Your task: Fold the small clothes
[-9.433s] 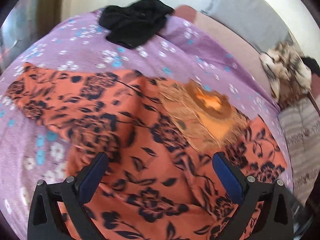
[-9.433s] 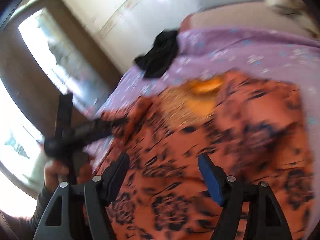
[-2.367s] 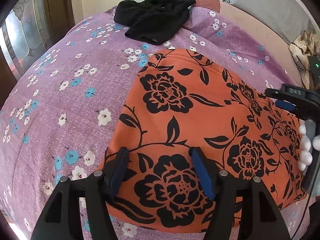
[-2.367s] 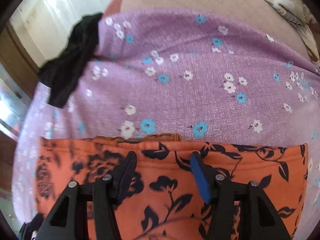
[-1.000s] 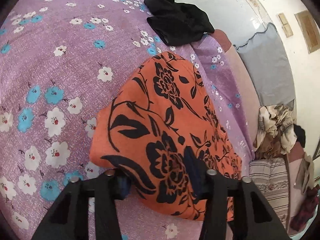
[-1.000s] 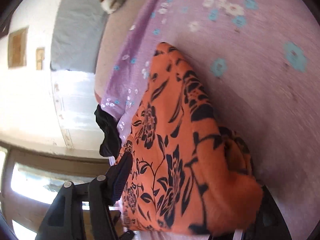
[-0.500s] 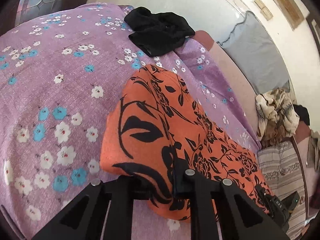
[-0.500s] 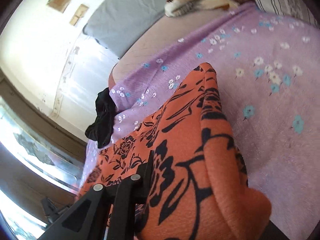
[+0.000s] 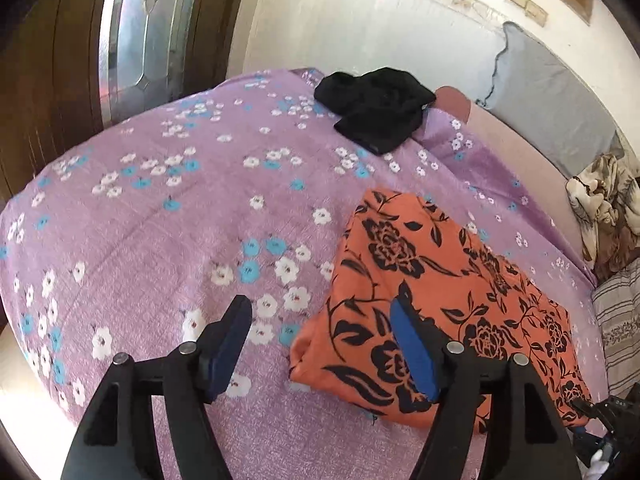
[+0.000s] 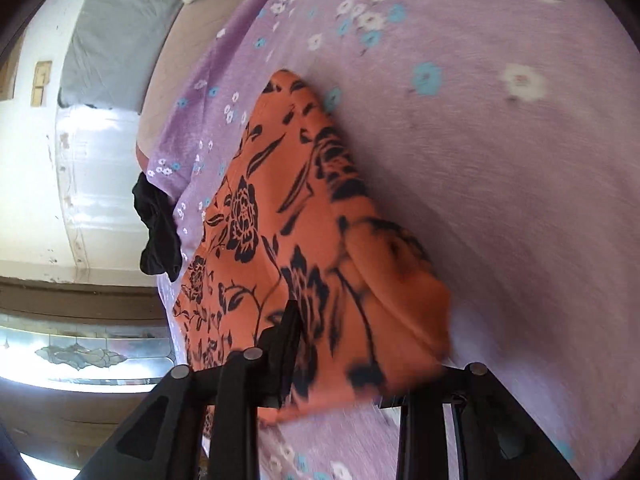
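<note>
**On the bedspread: folded garment, grippers parting**

Folded orange floral garment (image 9: 440,280) lies on the purple bedspread (image 9: 160,220). Left gripper (image 9: 320,344), jaws just opened wide, holds nothing. Right gripper (image 10: 360,364), jaws just widening, straddles the garment's corner; grip unclear. Black cloth (image 9: 376,112) lies well beyond.

I see a bed under a purple floral bedspread (image 9: 160,216), a white scuffed wall (image 9: 360,32) behind it, a dark wooden door with 1 leaded glass panel (image 9: 136,32), and a grey pillow (image 9: 548,120). Daylight washes in.
</note>
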The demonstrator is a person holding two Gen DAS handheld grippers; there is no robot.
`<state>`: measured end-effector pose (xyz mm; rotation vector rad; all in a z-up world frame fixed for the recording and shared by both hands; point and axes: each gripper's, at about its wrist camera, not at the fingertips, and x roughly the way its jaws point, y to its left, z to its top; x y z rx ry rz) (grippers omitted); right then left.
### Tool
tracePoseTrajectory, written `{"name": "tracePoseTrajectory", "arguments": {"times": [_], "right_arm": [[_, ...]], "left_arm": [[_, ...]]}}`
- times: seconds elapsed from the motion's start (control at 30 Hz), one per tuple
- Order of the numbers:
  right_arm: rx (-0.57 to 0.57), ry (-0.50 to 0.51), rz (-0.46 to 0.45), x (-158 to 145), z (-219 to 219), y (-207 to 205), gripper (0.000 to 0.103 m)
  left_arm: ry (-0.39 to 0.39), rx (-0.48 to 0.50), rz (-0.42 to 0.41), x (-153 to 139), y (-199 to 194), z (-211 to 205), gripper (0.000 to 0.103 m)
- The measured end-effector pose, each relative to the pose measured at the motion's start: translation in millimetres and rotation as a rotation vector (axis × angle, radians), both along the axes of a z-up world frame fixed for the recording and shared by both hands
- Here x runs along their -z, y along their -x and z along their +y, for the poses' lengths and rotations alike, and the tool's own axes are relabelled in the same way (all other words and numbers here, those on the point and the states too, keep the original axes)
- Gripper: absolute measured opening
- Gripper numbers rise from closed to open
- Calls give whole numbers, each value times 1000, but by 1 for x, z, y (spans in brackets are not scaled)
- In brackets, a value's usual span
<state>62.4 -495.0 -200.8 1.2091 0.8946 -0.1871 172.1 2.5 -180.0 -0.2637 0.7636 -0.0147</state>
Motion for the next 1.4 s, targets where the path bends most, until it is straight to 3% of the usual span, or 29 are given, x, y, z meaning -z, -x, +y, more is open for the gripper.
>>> {"name": "tracePoseTrajectory", "arguments": {"times": [0.1, 0.17, 0.27, 0.33, 0.43, 0.5, 0.57, 0.6, 0.63, 0.93, 0.97, 1.07, 1.1, 1.17, 1.3, 1.4], "right_arm": [[-18, 123, 9, -27, 5, 24, 31], [-37, 188, -42, -46, 7, 31, 31], [-148, 237, -119, -63, 28, 3, 31], [-199, 276, -142, -66, 45, -26, 31], [-291, 290, -155, -54, 70, -77, 31], [-365, 274, -129, -31, 85, -105, 31], [-378, 226, -77, 4, 90, -120, 30], [-350, 218, -143, 8, 88, -115, 30], [-338, 219, -173, 8, 87, -111, 30], [-379, 273, -151, 2, 94, -116, 31], [-385, 278, -157, 0, 98, -120, 37], [-446, 283, -217, -6, 111, -127, 75], [-472, 320, -212, -9, 116, -129, 78], [-496, 388, -202, -13, 124, -128, 78], [-436, 351, -236, -22, 115, -122, 77], [-399, 461, -378, -60, 115, -102, 74]], "left_arm": [[-57, 71, -67, -10, -5, -30, 73], [-55, 140, -86, -14, -7, -51, 78], [-29, 201, -23, -1, -25, -82, 83], [-67, 207, 58, 17, -38, -96, 83], [-126, 210, 197, 54, -51, -102, 83], [-183, 232, 140, 56, -46, -108, 90], [-253, 274, 142, 63, -45, -120, 97], [-275, 278, 134, 65, -44, -123, 100], [-283, 272, 123, 66, -44, -125, 101], [-275, 252, 111, 67, -40, -125, 103], [-275, 254, 109, 67, -38, -125, 103], [-276, 256, 98, 68, -37, -125, 103], [-275, 257, 94, 68, -36, -124, 103], [-271, 263, 88, 67, -35, -123, 103], [-256, 279, 74, 66, -33, -121, 103], [-247, 293, 68, 65, -31, -119, 103]]}}
